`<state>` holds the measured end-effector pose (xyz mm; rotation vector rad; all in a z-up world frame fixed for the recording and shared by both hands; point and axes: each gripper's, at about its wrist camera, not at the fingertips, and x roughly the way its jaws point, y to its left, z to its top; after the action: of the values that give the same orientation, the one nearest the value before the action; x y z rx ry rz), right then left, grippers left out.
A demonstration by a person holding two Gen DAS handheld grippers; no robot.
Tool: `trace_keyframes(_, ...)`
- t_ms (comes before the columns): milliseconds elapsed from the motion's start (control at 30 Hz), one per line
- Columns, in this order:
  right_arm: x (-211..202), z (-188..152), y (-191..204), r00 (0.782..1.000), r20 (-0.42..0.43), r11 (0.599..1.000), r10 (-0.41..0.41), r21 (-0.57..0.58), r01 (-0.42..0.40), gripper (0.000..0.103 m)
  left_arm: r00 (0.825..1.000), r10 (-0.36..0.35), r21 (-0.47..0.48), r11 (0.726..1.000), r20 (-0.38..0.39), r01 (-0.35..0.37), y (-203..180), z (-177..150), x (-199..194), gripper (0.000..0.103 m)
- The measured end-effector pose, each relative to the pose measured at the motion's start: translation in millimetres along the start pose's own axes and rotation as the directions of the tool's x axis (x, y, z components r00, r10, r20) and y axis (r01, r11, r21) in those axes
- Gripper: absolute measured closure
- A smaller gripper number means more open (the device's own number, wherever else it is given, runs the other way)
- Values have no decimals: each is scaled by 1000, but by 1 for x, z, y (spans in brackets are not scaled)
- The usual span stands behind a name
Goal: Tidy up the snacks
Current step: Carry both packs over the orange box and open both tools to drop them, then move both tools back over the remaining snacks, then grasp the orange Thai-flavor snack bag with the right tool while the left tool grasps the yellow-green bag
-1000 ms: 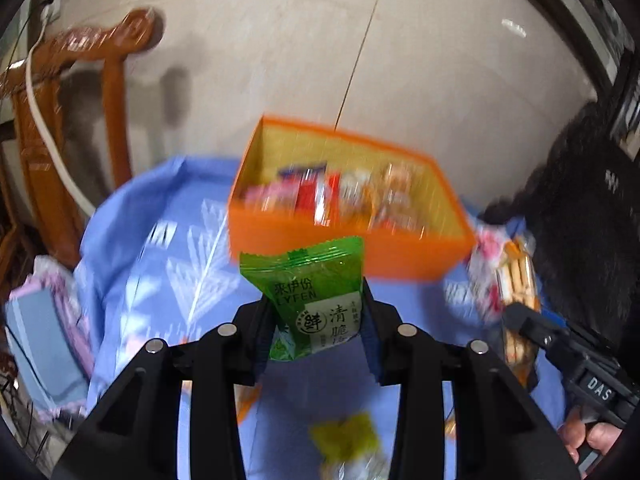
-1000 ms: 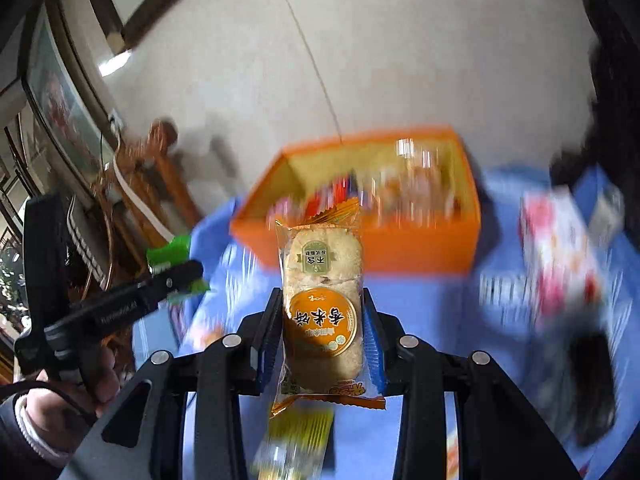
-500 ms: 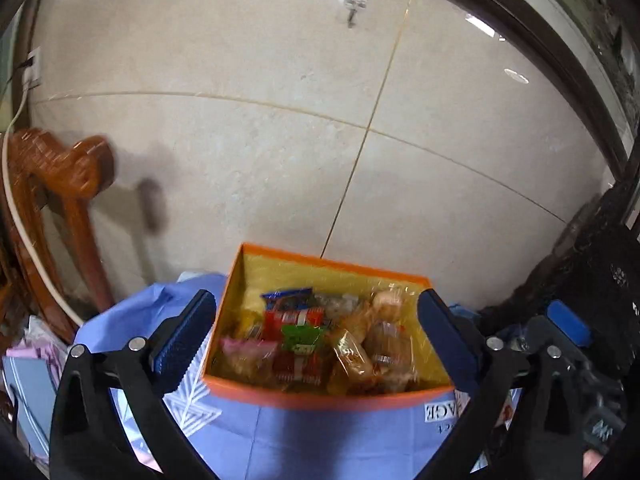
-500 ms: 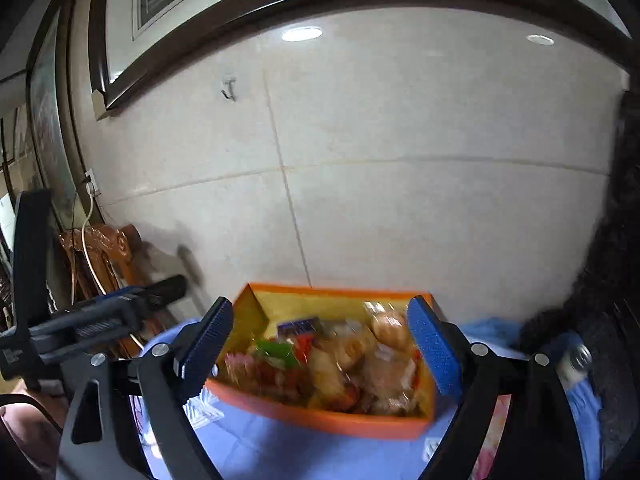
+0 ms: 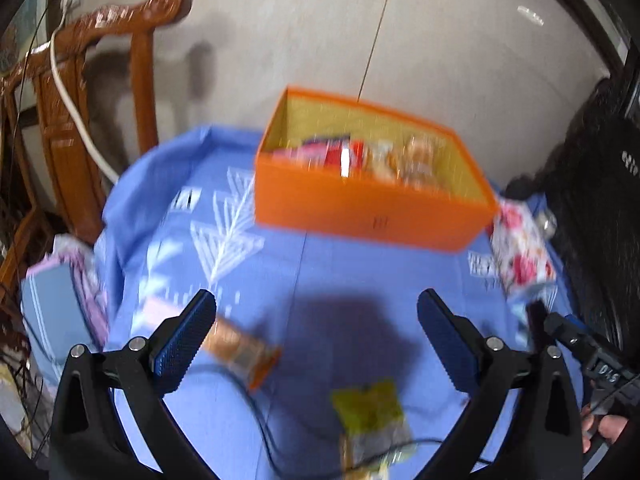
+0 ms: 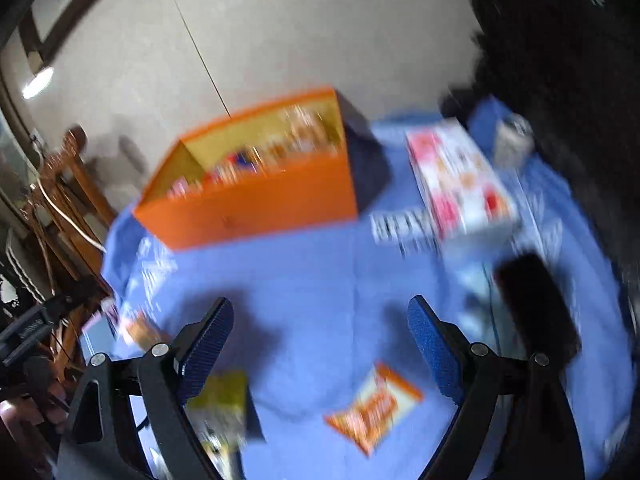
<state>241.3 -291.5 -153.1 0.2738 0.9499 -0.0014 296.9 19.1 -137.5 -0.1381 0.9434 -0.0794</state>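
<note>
Holding mixed wrapped snacks [image 5: 360,160], the orange box [image 5: 360,216] with yellow lining stands at 12 o'clock on the blue tablecloth [image 5: 320,272], close to the tiled wall; contents blurred, red and tan wrappers only.

Loose items, left wrist view: yellow-green snack packet [image 5: 370,408] flat on the cloth at 6 o'clock; orange-ended biscuit packet [image 5: 240,350] at 8 o'clock, just beside the left finger; pink-and-white carton [image 5: 520,248] at 3 o'clock, just beside the box's right end.

Loose items, right wrist view: orange-and-white snack packet [image 6: 374,408] at 6 o'clock; yellow-green packet [image 6: 220,400] at 7 o'clock, partly behind the left finger; pink-and-white carton [image 6: 460,184] at 2 o'clock; dark flat object [image 6: 536,304] at 4 o'clock, too blurred to name.

Left gripper [image 5: 316,336]: jaws wide apart, having just been opening; nothing between the blue pads, only cloth.

Right gripper [image 6: 320,336]: jaws wide apart, likewise just opened; empty.

Surroundings: carved wooden chair [image 5: 80,112] at 10 o'clock with a white cable [image 5: 72,100] draped over it; a person's fingers [image 5: 604,428] at 4 o'clock.
</note>
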Motion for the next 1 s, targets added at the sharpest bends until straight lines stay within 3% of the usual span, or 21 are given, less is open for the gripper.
trace_keyframes(200,19,-58,-17,993,-104,997,-53,54,59,14,999,3,36,999,-37,-2,-1,-37,-13,4)
trace_keyframes(433,58,-80,-32,976,-210,981,-65,165,101,14,997,4,58,998,-77,0,2,-58,-21,4)
trace_keyframes(533,73,-83,-31,970,-228,979,-86,161,125,15,996,13,53,999,-84,-8,6,-61,-21,4)
trace_keyframes(600,84,-85,-28,963,-244,979,-116,136,152,23,996,25,49,999,-90,-21,9,-61,-20,4)
trace_keyframes(667,89,-88,-22,958,-238,979,-160,86,185,45,995,34,39,999,-91,-31,13,-61,-21,4)
trace_keyframes(733,88,-90,-13,953,-231,980,-195,4,201,60,995,38,23,999,-94,-36,18,-61,-20,4)
trace_keyframes(867,80,-96,-11,955,-227,982,-190,-25,189,65,990,22,3,1000,-137,-22,17,-62,-11,4)
trace_keyframes(1000,54,-106,-12,969,-209,990,-134,6,138,65,985,12,-3,1000,-174,-13,0,-67,2,4)
